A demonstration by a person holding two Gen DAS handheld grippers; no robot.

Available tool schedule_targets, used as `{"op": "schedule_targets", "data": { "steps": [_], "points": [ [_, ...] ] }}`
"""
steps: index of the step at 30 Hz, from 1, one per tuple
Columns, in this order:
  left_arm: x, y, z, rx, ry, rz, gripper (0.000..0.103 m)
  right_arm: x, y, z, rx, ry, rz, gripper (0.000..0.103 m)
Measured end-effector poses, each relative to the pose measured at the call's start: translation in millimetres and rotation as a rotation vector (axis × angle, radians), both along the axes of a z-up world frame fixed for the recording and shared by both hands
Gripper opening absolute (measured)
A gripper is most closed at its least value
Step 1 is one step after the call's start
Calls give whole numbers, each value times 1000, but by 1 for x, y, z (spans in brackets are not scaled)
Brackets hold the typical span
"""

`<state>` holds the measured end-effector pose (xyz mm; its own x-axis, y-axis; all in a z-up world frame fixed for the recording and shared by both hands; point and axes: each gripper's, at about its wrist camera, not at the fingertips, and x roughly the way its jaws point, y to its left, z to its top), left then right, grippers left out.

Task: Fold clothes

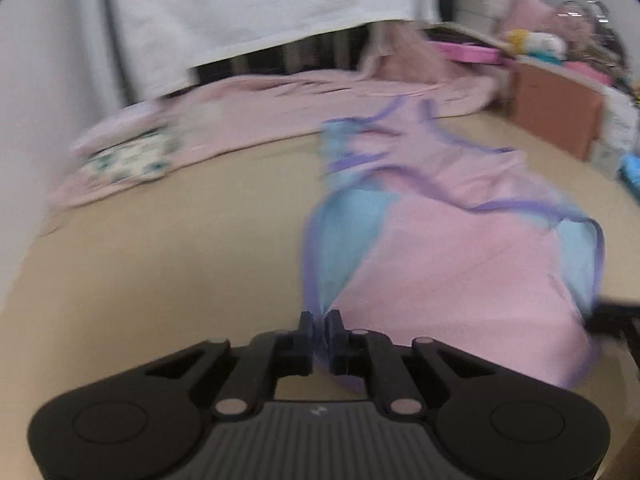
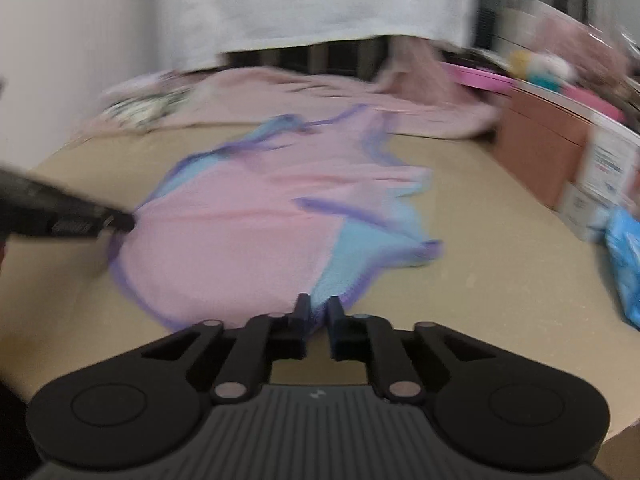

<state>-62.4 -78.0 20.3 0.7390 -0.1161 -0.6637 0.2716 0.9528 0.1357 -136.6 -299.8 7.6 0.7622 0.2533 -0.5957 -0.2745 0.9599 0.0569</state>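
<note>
- Both tongs first: the left tongs (image 1: 321,322) are clamped on the purple-trimmed hem at the near left corner of the garment (image 1: 460,248), and the right tongs (image 2: 318,306) are pinched on the near hem where a blue panel meets the purple edging. Each pair is black plastic with hinged linkage arms and a ribbed grey body bearing a small pale logo too blurred to read.
- Worktop (image 1: 168,260): a wide, smooth tan surface, matte, carrying everything.
- Garment: soft pink knit, sleeveless in shape, with light blue side panels and purple binding along its edges, lying mostly flat and wrinkled in the middle of the worktop, its near hem held at both corners.
- Pink blanket (image 1: 288,100): bunched along the far edge, soft and rumpled.
- Brown box (image 2: 536,148): a plain cardboard block at the right, beside a white carton (image 2: 604,172) whose print is illegible.
- Blue crinkled packet (image 2: 624,264): glossy, at the right edge.
</note>
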Motion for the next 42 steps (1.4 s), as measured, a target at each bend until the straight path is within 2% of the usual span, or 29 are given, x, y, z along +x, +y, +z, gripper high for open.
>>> {"op": "schedule_targets", "data": {
  "steps": [3, 4, 5, 6, 7, 8, 9, 10, 12, 14, 15, 16, 17, 18, 19, 22, 23, 25, 27, 28, 29, 30, 32, 34, 35, 37, 39, 41, 42],
  "points": [
    [-2, 60, 0, 64, -40, 132, 15, -22, 34, 11, 69, 11, 284, 10],
    [-1, 82, 1, 72, -52, 189, 24, -25, 36, 19, 102, -4, 325, 11],
    [-4, 99, 7, 42, -60, 260, 31, -25, 30, 31, 143, -36, 320, 15],
    [-6, 116, 13, 9, -67, 332, 32, -22, 21, 42, 166, -74, 296, 27],
    [-12, 126, 21, -51, -75, 359, 33, -14, 11, 50, 156, -116, 244, 36],
    [-20, 130, 27, -133, -75, 349, 40, -1, 3, 50, 137, -126, 201, 50],
    [-29, 134, 34, -217, -75, 336, 45, 14, -2, 46, 122, -109, 170, 50],
    [-35, 126, 33, -263, -59, 285, 53, 29, -7, 41, 107, -92, 140, 50],
    [-45, 107, 30, -350, -24, 177, 56, 60, -17, 31, 77, -57, 79, 49],
    [-46, 81, 17, -318, 28, 87, 56, 91, -27, 22, 47, -23, 19, 45],
    [-46, 72, 11, -287, 47, 63, 55, 106, -33, 17, 32, -6, -12, 34],
    [-49, 67, 7, -253, 34, 56, 52, 122, -38, 12, 17, 11, -42, 30],
    [-52, 62, 4, -218, 19, 50, 52, 137, -43, 7, 2, 28, -72, 19],
    [-54, 66, 2, -198, 15, 48, 52, 153, -48, 3, -14, 46, -102, 13],
    [-55, 71, 0, -179, 13, 47, 52, 152, -46, 1, -31, 54, -112, 13],
    [-55, 97, -3, -126, -17, 64, 55, 112, -25, 3, -86, 59, -86, 10],
    [-53, 110, -3, -127, -17, 57, 68, 99, -18, 3, -105, 61, -77, 9],
    [-48, 138, -3, -124, -24, 53, 73, 72, -3, 4, -142, 64, -60, 9],
    [-34, 163, 2, -120, 1, 170, 72, 45, 11, 6, -179, 67, -43, 10],
    [-26, 176, 5, -118, 14, 230, 66, 31, 15, 9, -163, 73, -12, 11],
    [-22, 184, 9, -128, 35, 313, 56, 16, 17, 15, -117, 84, 38, 20],
    [-24, 189, 15, -177, 33, 350, 55, 3, 17, 21, -75, 73, 68, 31],
    [-29, 197, 28, -283, 26, 415, 55, -11, 1, 39, -17, -4, 33, 43],
    [-43, 179, 35, -395, 1, 291, 62, -11, -22, 48, -13, -67, -55, 46],
    [-47, 166, 33, -437, 20, 225, 71, -5, -32, 46, -42, -66, -110, 46],
    [-52, 138, 26, -491, 80, 92, 73, 8, -50, 36, -118, -28, -208, 45],
    [-55, 117, 17, -466, 135, 12, 73, 12, -57, 22, -177, 12, -232, 43],
    [-58, 107, 14, -408, 125, -11, 72, 8, -54, 19, -204, 25, -237, 34],
    [-55, 108, 18, -401, 146, -9, 71, 6, -53, 18, -216, 28, -243, 34]
  ]
}}
